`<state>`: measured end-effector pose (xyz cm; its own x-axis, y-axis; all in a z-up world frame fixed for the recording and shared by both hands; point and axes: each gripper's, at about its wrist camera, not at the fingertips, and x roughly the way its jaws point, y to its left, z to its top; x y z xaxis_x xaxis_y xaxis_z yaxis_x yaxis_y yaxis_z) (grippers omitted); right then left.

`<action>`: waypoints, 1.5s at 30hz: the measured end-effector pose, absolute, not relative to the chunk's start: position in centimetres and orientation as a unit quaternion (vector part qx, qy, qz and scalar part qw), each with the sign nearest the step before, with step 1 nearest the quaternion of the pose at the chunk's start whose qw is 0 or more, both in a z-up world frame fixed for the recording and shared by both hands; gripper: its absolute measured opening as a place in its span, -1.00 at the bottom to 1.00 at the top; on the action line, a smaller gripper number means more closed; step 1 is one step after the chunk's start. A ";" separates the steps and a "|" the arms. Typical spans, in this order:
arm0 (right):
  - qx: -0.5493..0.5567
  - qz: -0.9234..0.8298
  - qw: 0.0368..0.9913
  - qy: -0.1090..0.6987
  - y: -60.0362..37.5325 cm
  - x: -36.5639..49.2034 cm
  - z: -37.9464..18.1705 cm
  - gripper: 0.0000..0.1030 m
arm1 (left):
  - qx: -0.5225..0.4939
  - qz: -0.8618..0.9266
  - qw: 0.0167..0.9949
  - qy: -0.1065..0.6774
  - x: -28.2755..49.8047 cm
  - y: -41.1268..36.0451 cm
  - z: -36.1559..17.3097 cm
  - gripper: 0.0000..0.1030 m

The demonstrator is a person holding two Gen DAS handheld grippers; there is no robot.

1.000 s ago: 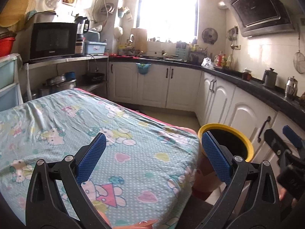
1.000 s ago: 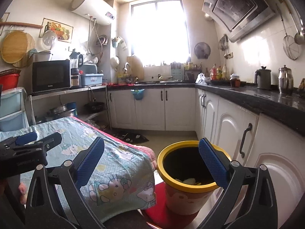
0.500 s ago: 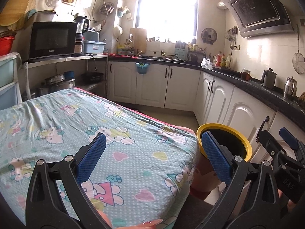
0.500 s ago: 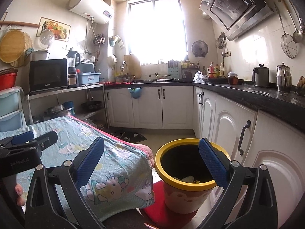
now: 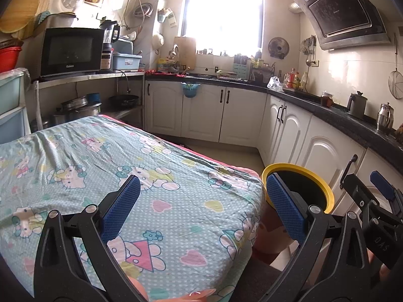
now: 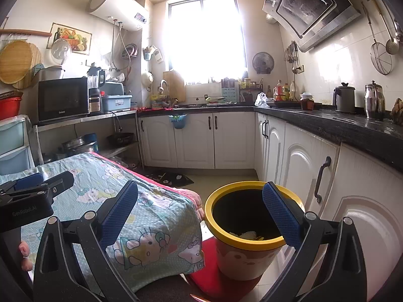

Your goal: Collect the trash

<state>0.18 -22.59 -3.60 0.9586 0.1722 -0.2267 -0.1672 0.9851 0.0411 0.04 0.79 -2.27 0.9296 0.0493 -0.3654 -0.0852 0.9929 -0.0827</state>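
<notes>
Drifted slightly nearer the yellow-rimmed bin [image 6: 248, 229]; right gripper [image 6: 200, 211] gaping wide, empty, above its round rim. Left gripper [image 5: 201, 206] likewise spread, empty, over wrinkled cartoon tablecloth [image 5: 105, 166], bare to its edge.

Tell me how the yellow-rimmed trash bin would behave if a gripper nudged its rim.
The trash bin looks like light plastic and holds only a few scraps, so it would probably slide or tip easily. It stands on a red mat, which may add some grip. Its rim appears stiff enough to push.
</notes>
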 end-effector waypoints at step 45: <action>0.013 0.088 0.988 0.125 -21.8 0.1 -4.0 0.88 | -0.047 0.041 0.977 0.202 0.5 1.4 -2.1 0.79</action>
